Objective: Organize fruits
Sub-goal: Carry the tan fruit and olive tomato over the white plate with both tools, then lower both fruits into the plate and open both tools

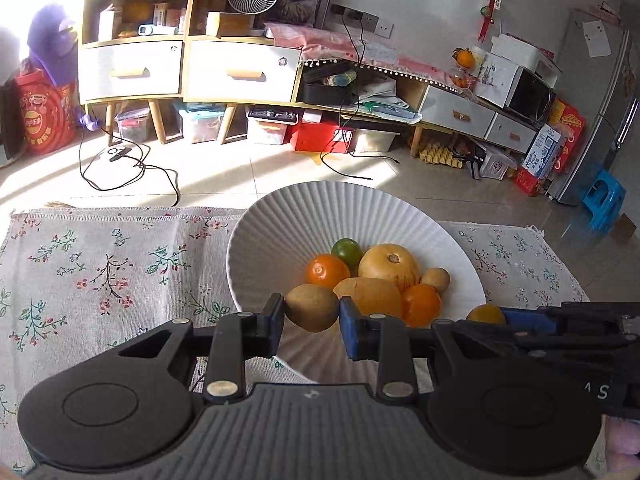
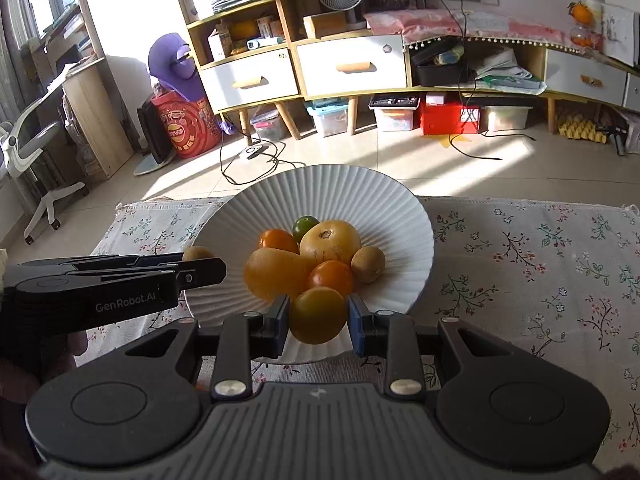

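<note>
A white ribbed bowl (image 1: 280, 232) (image 2: 256, 200) stands on the floral cloth and holds several fruits: a large yellow melon (image 1: 389, 265) (image 2: 330, 242), oranges (image 1: 327, 270) (image 2: 330, 276), a green citrus (image 1: 346, 251) (image 2: 305, 227), a mango (image 1: 370, 294) (image 2: 274, 272) and a kiwi (image 1: 436, 279) (image 2: 368, 264). My left gripper (image 1: 312, 314) is shut on a brown kiwi (image 1: 312, 307) over the bowl's near rim; that kiwi (image 2: 198, 254) peeks out at the bowl's left in the right wrist view. Over the near rim too, my right gripper (image 2: 318, 320) is shut on a yellow-orange citrus (image 2: 318, 314), which also shows in the left wrist view (image 1: 486, 314).
The floral cloth (image 1: 100, 272) (image 2: 540, 264) covers the table on both sides of the bowl. Beyond the table's far edge lie a tiled floor with cables (image 1: 132, 168), wooden cabinets (image 1: 184, 64), storage boxes (image 1: 264, 124) and a blue stool (image 1: 602, 200).
</note>
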Available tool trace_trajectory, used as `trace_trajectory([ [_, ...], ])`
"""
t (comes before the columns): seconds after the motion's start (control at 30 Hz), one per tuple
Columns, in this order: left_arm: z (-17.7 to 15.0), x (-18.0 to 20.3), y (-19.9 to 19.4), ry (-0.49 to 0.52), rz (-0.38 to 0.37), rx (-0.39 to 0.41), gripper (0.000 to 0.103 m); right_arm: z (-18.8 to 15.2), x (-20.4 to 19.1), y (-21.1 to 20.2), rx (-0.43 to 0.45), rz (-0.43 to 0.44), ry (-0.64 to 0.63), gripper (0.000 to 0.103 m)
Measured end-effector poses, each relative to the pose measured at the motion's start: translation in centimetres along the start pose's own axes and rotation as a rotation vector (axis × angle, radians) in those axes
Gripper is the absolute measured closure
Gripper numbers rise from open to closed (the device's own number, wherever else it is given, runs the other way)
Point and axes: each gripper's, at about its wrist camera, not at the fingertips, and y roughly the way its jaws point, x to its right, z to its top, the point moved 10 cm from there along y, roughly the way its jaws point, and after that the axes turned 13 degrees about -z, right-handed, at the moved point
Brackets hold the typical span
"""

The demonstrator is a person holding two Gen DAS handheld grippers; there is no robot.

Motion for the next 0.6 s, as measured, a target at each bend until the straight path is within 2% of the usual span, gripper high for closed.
trace_trajectory([
  [0.37, 0.0, -0.2, 0.4, -0.001, -0.023, -0.008, 0.077, -0.4, -1.3, 0.8, 0.005, -0.015, -0.107, 0.075],
  [0.6, 0.2, -0.2, 0.5, 0.005, -0.024, -0.010, 0.076, -0.6, -1.6, 0.8, 0.001, -0.021, -0.125, 0.075],
])
